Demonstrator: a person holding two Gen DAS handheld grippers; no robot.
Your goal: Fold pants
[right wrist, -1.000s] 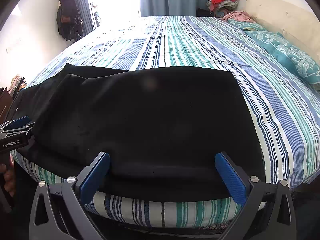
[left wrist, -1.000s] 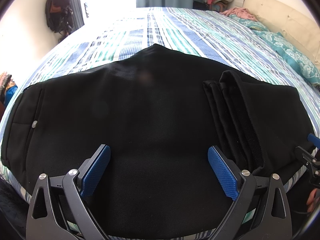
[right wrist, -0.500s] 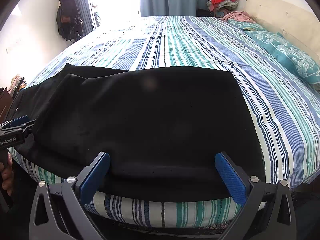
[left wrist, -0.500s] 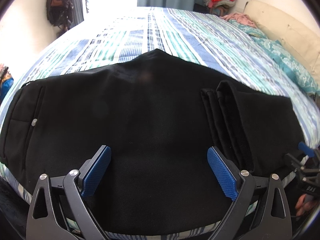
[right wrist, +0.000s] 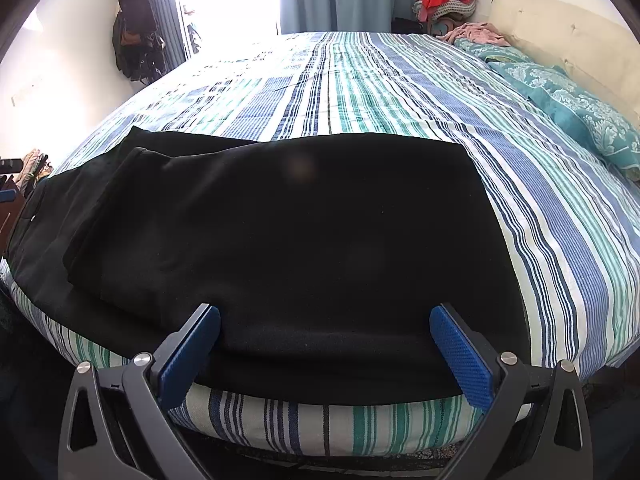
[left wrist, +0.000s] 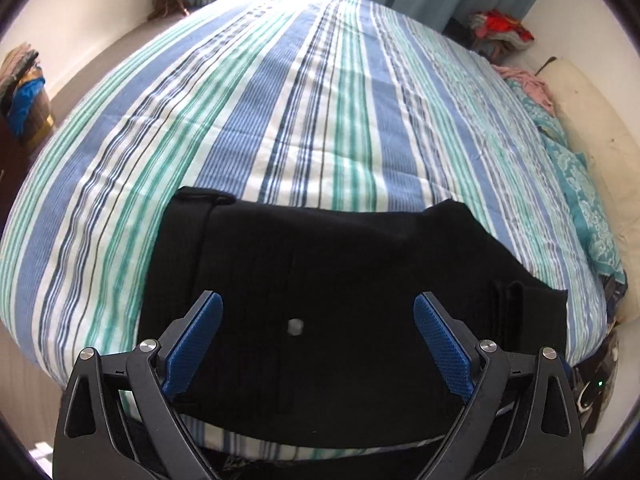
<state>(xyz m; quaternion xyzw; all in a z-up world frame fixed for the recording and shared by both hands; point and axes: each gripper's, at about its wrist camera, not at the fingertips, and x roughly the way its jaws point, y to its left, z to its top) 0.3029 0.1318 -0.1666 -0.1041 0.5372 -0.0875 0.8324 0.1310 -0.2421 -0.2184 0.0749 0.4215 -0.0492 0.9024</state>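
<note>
Left wrist view, pants: the black pants are lying flat in the lower centre of the frame, matte and soft, with a pale round button showing mid-cloth and stacked fold edges at the lower right.
Left wrist view, bed: the bed is filling the upper frame, its cover striped in blue, teal and white, lightly creased.
Left wrist view, gripper: the left hand-held gripper is hovering over the waist end, its ribbed blue pads standing spread wide, pinching nothing.
Left wrist view, change: compared with half a second ago, the camera is looking from farther back and more to the left; the pants are taking up less of the frame and far more striped cover is showing.
Right wrist view, pants: the pants are spanning the middle of the frame near the bed's front edge, a folded layer lying over another at the left.
Right wrist view, bedding: a teal patterned pillow is resting at the upper right against a cream tufted headboard.
Right wrist view, gripper: the right hand-held gripper is sitting at the hem with jaws spread, gripping nothing.
Right wrist view, change: this view is matching the earlier one, except that the left gripper is no longer showing at the left edge.
</note>
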